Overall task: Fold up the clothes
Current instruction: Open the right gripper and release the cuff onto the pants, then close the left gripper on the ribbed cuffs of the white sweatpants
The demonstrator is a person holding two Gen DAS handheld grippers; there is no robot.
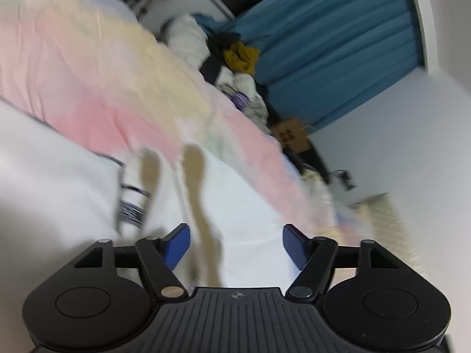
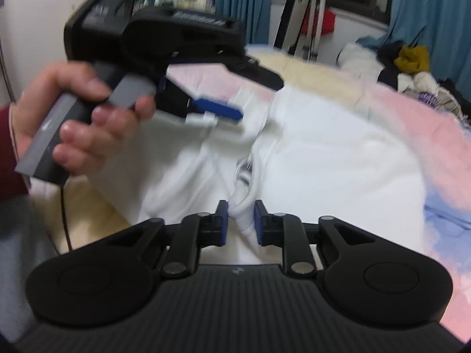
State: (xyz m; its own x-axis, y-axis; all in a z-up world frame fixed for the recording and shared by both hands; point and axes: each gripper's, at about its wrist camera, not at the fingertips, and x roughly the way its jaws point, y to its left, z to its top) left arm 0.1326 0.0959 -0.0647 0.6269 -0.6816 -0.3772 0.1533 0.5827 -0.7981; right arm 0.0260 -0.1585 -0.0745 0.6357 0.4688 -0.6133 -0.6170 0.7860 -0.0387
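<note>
A white garment (image 2: 323,158) lies spread on a pink and cream bedspread (image 2: 412,111). My right gripper (image 2: 240,220) is shut on a bunched fold of the white garment at its near edge. My left gripper (image 1: 235,244) is open and empty, held above the white garment (image 1: 244,206), whose dark striped trim (image 1: 132,206) lies to its left. The left gripper also shows in the right wrist view (image 2: 223,100), held in a hand above the garment's far left part.
A pile of mixed clothes (image 2: 412,67) lies at the far side of the bed, with blue curtains (image 1: 338,44) behind it. A white wall (image 1: 397,147) and a rack (image 2: 306,17) stand beyond the bed. The bedspread (image 1: 103,73) extends past the garment.
</note>
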